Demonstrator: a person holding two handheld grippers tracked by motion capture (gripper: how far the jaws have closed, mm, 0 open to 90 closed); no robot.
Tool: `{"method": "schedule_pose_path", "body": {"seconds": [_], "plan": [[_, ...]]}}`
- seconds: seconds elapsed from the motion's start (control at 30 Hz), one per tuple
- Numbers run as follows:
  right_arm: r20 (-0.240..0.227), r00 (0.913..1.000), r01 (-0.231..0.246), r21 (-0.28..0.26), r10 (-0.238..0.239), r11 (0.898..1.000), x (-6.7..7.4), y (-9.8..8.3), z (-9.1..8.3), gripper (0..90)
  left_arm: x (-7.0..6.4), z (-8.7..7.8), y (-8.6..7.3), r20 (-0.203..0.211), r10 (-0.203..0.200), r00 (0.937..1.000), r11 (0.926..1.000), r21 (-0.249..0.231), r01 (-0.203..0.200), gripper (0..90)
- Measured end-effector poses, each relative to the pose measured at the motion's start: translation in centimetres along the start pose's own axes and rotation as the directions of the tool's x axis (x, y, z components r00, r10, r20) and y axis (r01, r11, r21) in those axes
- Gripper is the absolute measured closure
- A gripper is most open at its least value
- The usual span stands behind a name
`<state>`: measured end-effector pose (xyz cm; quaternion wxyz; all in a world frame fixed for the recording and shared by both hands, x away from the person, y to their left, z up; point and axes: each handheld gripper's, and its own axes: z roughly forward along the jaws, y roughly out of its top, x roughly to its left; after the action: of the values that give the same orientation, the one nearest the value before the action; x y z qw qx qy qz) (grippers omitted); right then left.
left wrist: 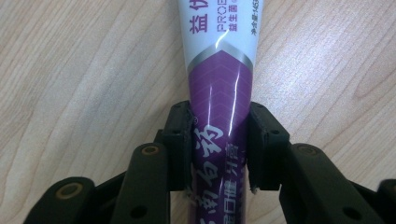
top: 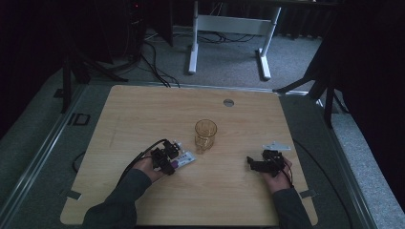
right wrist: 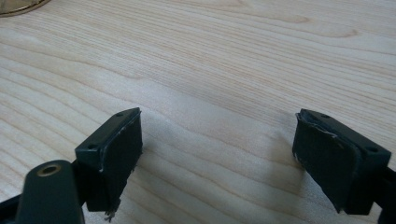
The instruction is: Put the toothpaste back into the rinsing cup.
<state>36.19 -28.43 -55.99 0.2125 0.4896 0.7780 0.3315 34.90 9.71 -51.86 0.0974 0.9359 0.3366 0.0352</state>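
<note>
A purple-and-white toothpaste tube (left wrist: pixel 219 93) is seen lying flat on the wooden table (top: pixel 143 114), at the near left of its middle, just beside an amber glass cup (top: pixel 206 135) that stands upright a little farther back and to the right. In the high view the tube (top: pixel 184 161) is laid with its long axis slanting from the near left toward the far right, so that its white end is pointed roughly at the foot of the cup. In the left gripper view the long axis is run straight up the picture, in line with the jaws; the purple part is found low, between the pads, and the white printed part is carried on past them to the top edge. Which end bears the cap cannot be told.

The left gripper (left wrist: pixel 219 149) is held low over the table and is clamped on the purple part of the tube: each pad is pressed flat against one side of it, with no gap seen on either side. The jaws are kept only as far apart as the tube is wide.

The right gripper (right wrist: pixel 217 158) is held well apart from the tube, at the near right of the table (right wrist: pixel 224 60). Its jaws are spread wide, bare wood is seen between the pads, and nothing is gripped or touched by them.
</note>
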Motion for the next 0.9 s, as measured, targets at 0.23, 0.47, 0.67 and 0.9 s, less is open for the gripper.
{"method": "schedule_pose_path", "body": {"seconds": [0.23, 0.47, 0.67, 0.9], "plan": [[0.0, 1.0, 0.0, 0.0, 0.0, 1.0, 0.0, 0.0, 0.0, 15.7, -0.16, -0.22, 0.07, -0.01, 0.004, 0.9999, 1.0, 0.008, -0.004, 69.4], [0.0, 1.0, 0.0, 0.0, 0.0, 1.0, 0.0, 0.0, 0.0, 15.7, -0.19, -0.33, -0.02, -0.006, -0.001, 1.0, 0.9999, 0.013, 0.002, 71.0], [0.0, 1.0, 0.0, 0.0, 0.0, 1.0, 0.0, 0.0, 0.0, 15.7, -0.19, -0.44, -0.15, -0.006, -0.001, 1.0, 0.9997, 0.023, 0.001, 71.4], [0.0, 1.0, 0.0, 0.0, 0.0, 1.0, 0.0, 0.0, 0.0, 15.7, -0.07, -0.64, -0.35, -0.015, -0.011, 0.9998, 0.9998, 0.019, 0.011, 71.8]]}}
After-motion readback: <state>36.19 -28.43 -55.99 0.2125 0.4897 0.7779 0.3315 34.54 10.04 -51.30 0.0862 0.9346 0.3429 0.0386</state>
